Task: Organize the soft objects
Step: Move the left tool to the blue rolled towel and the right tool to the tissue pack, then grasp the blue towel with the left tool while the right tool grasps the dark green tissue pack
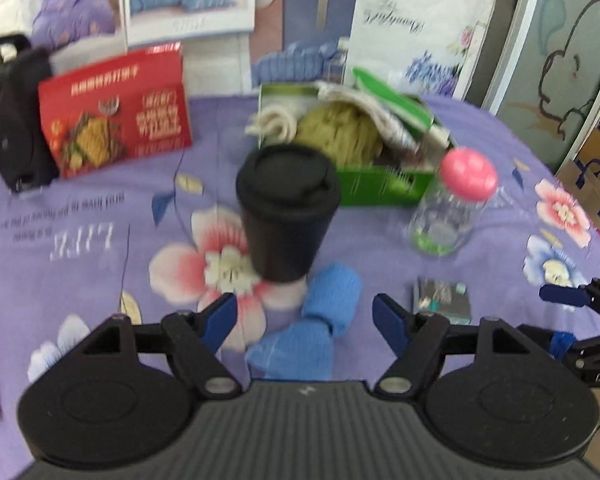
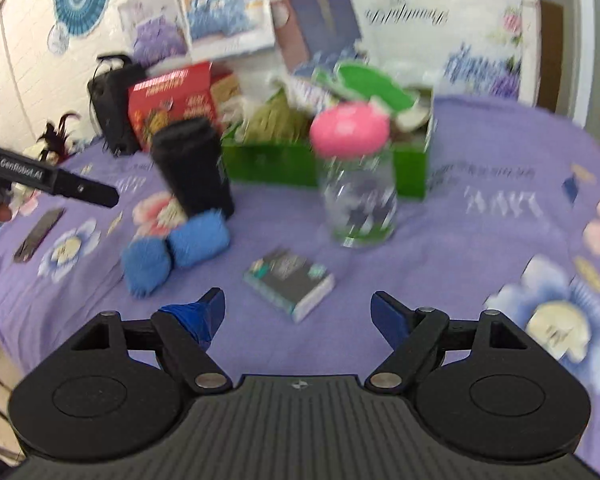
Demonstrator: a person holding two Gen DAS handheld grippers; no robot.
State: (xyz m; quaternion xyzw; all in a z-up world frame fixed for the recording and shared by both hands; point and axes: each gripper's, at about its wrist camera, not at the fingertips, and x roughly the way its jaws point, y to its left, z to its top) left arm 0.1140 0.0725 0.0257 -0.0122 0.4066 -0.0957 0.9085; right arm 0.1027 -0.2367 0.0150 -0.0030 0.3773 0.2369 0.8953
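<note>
Blue cloth bundle (image 1: pixel 312 332), two soft rolls joined at a pinch in the middle, lies on the purple floral bedsheet (image 1: pixel 100 208) directly ahead of the left gripper (image 1: pixel 305 320). Its near roll sits between the two blue fingertips, its far roll touches the foot of the black lidded cup (image 1: pixel 286 212). Left gripper spread wide, nothing held; the lineup reads as an approach to this bundle, though contact is not made.

Right gripper (image 2: pixel 298 312) likewise spread wide and empty. It faces a small boxed pack (image 2: pixel 290 282) lying flat on the sheet, just beyond the fingertips. One of its fingers carries a wrap of blue tape. Pack looks rigid, so probably not a target for this task.

Green box (image 1: pixel 380 188) stands behind the cup, lid up, already holding soft things: an olive-green yarn-like wad (image 1: pixel 340 132), cream rope (image 1: pixel 272 122), pale fabric. Judgement: this is the collection bin, and the blue bundle is the one soft item left outside.

Clear jar with pink lid (image 1: pixel 452 204) stands upright just in front of the box's right end. Cup and jar both stand between the bundle and the box, so a carried bundle needs to go up and over. Cup is the likelier thing to knock, being in touch with the cloth.

Red printed carton (image 1: pixel 116 114) and black speaker (image 1: pixel 12 116) at back left, well apart from the work. Both views motion-blurred.
</note>
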